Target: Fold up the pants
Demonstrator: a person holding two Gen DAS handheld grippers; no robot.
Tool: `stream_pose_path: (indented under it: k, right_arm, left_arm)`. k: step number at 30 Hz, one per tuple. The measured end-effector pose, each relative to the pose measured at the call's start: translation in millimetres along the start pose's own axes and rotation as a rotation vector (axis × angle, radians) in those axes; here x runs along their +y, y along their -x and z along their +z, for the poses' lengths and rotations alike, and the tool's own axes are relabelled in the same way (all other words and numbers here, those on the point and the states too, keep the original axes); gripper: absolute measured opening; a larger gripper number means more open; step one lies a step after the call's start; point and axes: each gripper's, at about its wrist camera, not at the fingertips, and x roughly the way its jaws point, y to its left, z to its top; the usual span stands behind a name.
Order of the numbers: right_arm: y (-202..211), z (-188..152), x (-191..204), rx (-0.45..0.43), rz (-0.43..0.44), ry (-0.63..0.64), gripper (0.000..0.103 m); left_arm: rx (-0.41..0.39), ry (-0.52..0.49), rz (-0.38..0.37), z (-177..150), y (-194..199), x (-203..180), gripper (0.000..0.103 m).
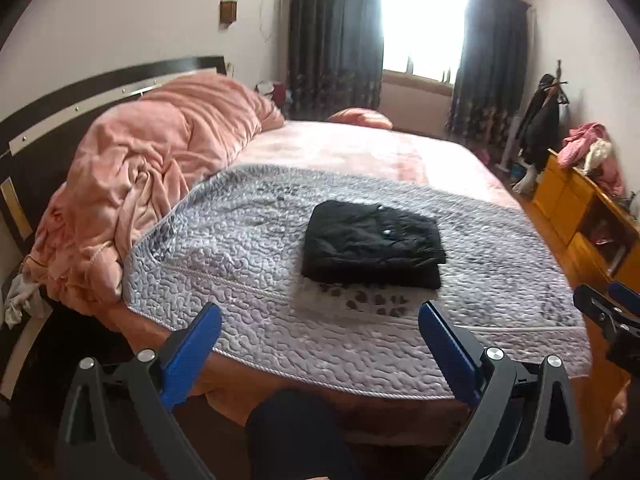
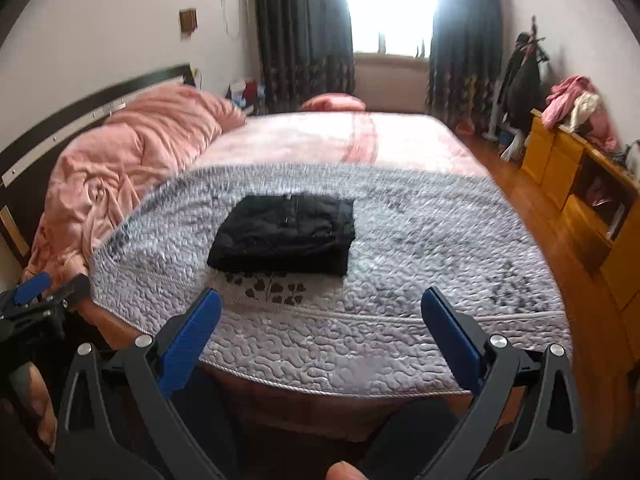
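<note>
I judge the folding complete: the pants (image 1: pixel 374 242) lie as a compact black rectangle of stacked layers on the quilt (image 1: pixel 240 248), ahead of both tools and clear of them. Left tool (image 1: pixel 320 320) is spread wide, empty. Right tool (image 2: pixel 321 308) is spread wide, empty. Edges look roughly aligned; nothing appears left except perhaps minor squaring.

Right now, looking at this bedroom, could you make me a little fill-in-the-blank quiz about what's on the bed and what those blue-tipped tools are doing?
1. The black pants lie ____ on the grey quilt.
2. The heaped blanket by the headboard is ____ in colour.
3. The left hand-held gripper and right hand-held gripper both have ____ jaws, holding nothing.

Missing words: folded; pink; open
</note>
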Motion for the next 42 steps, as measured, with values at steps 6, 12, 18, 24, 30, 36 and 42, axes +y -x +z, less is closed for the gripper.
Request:
stream_pose_path:
  k: [6,12,18,24,30,36,42]
  right_arm:
    - [60.8,-7.9,4.6,-0.073,-0.012,-0.006,0.1]
    - [91.1,-17.3,15.2,-0.101,0.003,0.003,0.1]
    - [96.2,-24.7,21.8,-0.097,0.003,0.004,0.1]
    - [93.0,-25.6,22.2,-0.091,0.009,0.005,0.1]
    - [81.4,-26.0,21.2,-0.076,0.02,0.006,0.1]
    - [70.0,-22.9,19.9,-0.06,0.031,0.008,0.1]
    - [61.8,-19.6,18.5,-0.056,0.041,0.001,0.1]
  left_arm:
    - [-0.063,-0.032,-0.005,-12.8,56.5,-14.0,0.099]
    - [-0.047,-0.036,-0.027,-29.7,78.7,-22.5,0.099]
    - [-0.045,-0.026,-0.025,-34.2,84.0,-21.4,0.099]
    - [-0.051,-0.005,-0.018,-30.3,84.1,-15.9,0.099]
    - [-0.033,0.001,-0.018,-28.0,77.7,-17.7,0.099]
    - [-0.033,0.013,-0.003,-23.2,73.5,-18.1,0.099]
    - [-0.054,-0.011,0.0,-19.9,71.4,-25.1,0.099]
